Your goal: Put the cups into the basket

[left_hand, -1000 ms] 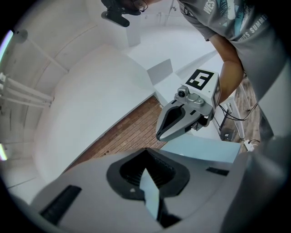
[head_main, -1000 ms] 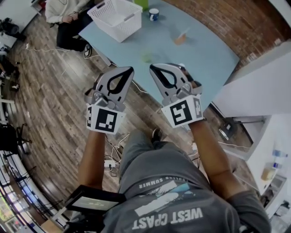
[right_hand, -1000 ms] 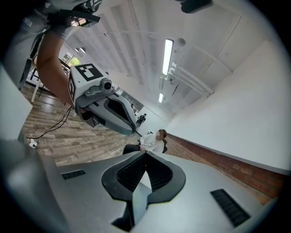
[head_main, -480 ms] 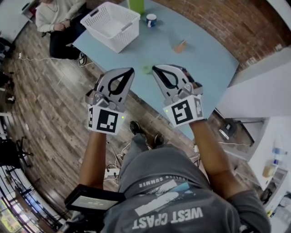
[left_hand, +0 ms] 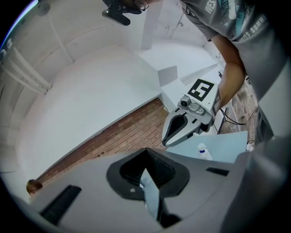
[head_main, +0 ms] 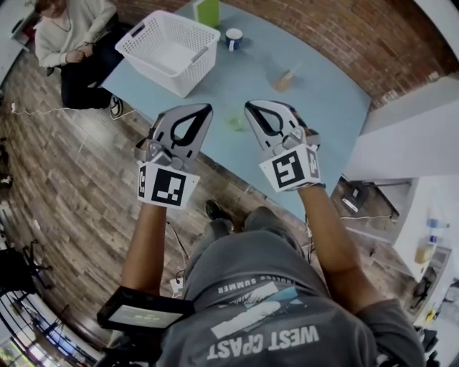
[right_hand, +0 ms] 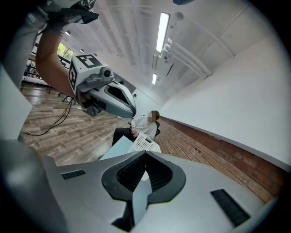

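A white plastic basket (head_main: 168, 50) stands on the far left part of the light blue table (head_main: 315, 107). Beyond it sits a blue and white cup (head_main: 234, 37). A tan cup (head_main: 285, 79) rests mid-table, blurred. A small green cup (head_main: 237, 123) shows near the table's front edge, between my two grippers. My left gripper (head_main: 206, 110) and right gripper (head_main: 249, 108) are held up side by side over the near edge, both shut and empty. The right gripper view catches the basket (right_hand: 144, 143) beyond its shut jaws.
A green box (head_main: 206, 11) stands at the table's far edge. A person (head_main: 68, 43) sits on the wooden floor left of the basket. A brick wall (head_main: 344, 36) runs behind the table, and white furniture (head_main: 409, 143) stands to the right. A small bottle (left_hand: 204, 151) shows in the left gripper view.
The table, basket and cups have slid left and lower in the head view as the camera moved closer. Both grippers stay shut, held side by side.
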### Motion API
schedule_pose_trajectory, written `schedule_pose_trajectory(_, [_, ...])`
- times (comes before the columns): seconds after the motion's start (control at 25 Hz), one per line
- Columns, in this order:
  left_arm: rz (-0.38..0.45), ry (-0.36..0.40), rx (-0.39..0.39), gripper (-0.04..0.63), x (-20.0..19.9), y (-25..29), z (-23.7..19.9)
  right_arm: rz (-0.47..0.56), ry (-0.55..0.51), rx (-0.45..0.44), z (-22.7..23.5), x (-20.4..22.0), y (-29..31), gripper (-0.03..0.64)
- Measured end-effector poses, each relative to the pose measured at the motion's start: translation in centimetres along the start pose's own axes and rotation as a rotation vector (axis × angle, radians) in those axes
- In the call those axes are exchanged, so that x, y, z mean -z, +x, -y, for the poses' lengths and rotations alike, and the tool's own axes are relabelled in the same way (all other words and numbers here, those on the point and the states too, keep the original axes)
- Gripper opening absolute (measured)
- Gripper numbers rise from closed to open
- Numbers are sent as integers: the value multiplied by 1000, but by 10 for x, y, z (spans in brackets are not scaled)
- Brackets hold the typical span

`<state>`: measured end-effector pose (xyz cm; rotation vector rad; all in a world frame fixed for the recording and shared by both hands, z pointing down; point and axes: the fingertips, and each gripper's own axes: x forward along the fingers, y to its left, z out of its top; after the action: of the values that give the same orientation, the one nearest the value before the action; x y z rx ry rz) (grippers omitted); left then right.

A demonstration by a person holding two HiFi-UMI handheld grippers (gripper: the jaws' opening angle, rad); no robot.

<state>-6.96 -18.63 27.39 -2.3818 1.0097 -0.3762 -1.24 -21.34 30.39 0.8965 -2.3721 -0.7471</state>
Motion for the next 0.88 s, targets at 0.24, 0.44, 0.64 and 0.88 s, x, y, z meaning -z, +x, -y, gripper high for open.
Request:
schedule_pose_trajectory(0.24, [4,-3,22,0,3,9,-3,-57,4,-30,-1,16,17,11])
schedule_pose_trajectory(0.44, [-25,-7,25,0,17,19,-16,-98,33,-75,-4,40,42,11])
schedule_pose_trajectory(0.64, [-81,-24,34,2,66,58,-41,-133,94,-144,-6,96,99,11])
schedule_pose_trajectory(0.88, [-95,-35,14,2,74,78,-54,-150,143,-204,-9,122,116,11])
